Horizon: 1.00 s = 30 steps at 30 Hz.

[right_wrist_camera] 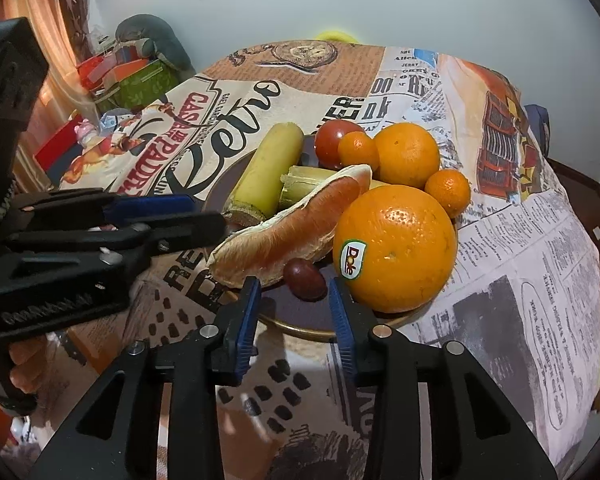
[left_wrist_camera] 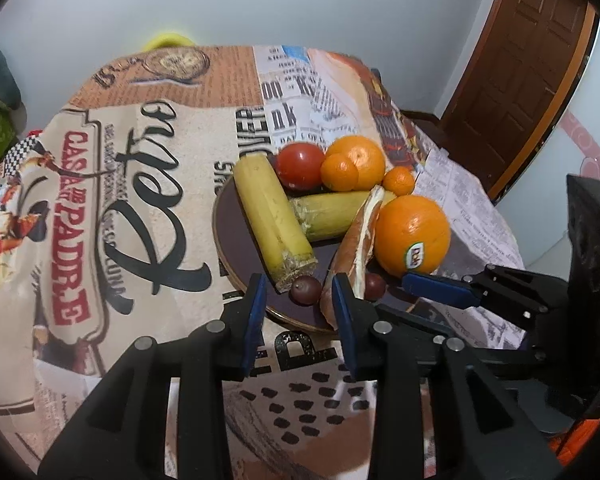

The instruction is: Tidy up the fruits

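Note:
A dark round plate [left_wrist_camera: 236,240] [right_wrist_camera: 300,320] holds the fruit. On it lie two yellow-green stalk pieces [left_wrist_camera: 272,216] [right_wrist_camera: 268,168], a tomato [left_wrist_camera: 300,164] [right_wrist_camera: 332,138], two big oranges [left_wrist_camera: 412,234] [right_wrist_camera: 396,248], two small mandarins [left_wrist_camera: 339,172] [right_wrist_camera: 448,192], a peeled grapefruit wedge [left_wrist_camera: 360,232] [right_wrist_camera: 292,232] and dark grapes [left_wrist_camera: 306,289] [right_wrist_camera: 304,280]. My left gripper [left_wrist_camera: 300,308] is open and empty at the plate's near rim, a grape just beyond its tips. My right gripper [right_wrist_camera: 294,308] is open and empty, its tips either side of a grape beside the stickered orange.
The table wears a printed newspaper-style cloth [left_wrist_camera: 140,200] [right_wrist_camera: 520,280]. A wooden door [left_wrist_camera: 532,60] stands at the right. Boxes and a grey plush toy [right_wrist_camera: 152,44] sit off the table's left. The other gripper shows at the right in the left wrist view [left_wrist_camera: 480,292].

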Each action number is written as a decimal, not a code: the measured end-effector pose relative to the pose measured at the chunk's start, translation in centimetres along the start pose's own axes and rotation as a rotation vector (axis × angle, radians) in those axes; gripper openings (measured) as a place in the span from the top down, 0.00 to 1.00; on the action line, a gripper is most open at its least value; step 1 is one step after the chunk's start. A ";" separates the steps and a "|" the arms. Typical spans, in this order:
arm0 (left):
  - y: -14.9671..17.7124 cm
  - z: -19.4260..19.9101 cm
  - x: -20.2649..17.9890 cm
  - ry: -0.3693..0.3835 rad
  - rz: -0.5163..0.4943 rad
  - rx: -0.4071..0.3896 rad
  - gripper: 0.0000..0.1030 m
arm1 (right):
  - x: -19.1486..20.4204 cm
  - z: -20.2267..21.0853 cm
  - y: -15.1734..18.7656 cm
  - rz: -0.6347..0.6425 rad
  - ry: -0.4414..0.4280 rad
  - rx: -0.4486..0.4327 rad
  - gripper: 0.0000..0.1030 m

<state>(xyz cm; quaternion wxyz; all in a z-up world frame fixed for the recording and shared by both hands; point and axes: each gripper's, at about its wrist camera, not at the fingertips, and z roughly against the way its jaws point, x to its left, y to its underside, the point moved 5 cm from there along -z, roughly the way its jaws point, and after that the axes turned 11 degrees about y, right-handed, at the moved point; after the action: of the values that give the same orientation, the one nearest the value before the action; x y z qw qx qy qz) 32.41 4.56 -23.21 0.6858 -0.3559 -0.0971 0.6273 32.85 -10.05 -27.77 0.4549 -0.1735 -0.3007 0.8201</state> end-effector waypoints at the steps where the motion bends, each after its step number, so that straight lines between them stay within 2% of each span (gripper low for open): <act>1: -0.1 0.7 -0.2 -0.004 -0.003 -0.015 0.67 | 0.0 0.4 0.0 -0.004 -0.002 -0.004 0.68; 7: -1.0 6.1 -2.5 -0.051 -0.039 -0.127 0.67 | -0.1 5.3 -0.9 -0.014 0.025 -0.094 0.68; 12: -1.5 12.4 -5.9 -0.105 -0.096 -0.270 0.67 | -0.6 12.9 -2.6 -0.032 0.084 -0.262 0.68; 20: -0.3 22.7 -11.5 -0.160 -0.188 -0.501 0.67 | 0.0 25.3 -3.0 -0.079 0.095 -0.530 0.68; 22: 0.3 24.7 -12.6 -0.172 -0.205 -0.548 0.62 | 0.5 27.2 -2.6 -0.081 0.101 -0.576 0.68; 24: 0.9 26.4 -13.7 -0.175 -0.213 -0.592 0.53 | 0.9 29.1 -2.1 -0.088 0.111 -0.622 0.67; 27: 1.9 28.6 -15.0 -0.174 -0.228 -0.645 0.39 | 1.2 31.1 -1.3 -0.111 0.119 -0.674 0.52; 29: 2.5 29.6 -15.5 -0.169 -0.236 -0.667 0.33 | 1.2 31.8 -0.9 -0.123 0.141 -0.701 0.40; 30: 2.8 30.0 -15.7 -0.168 -0.237 -0.675 0.31 | 1.3 31.9 -0.8 -0.125 0.152 -0.707 0.38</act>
<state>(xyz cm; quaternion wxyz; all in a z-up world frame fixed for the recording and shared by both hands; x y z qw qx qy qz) 9.79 0.81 1.87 0.5871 -0.4957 -0.3952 0.5033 14.87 -19.35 -3.03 0.4369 -0.3621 -0.5409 0.6208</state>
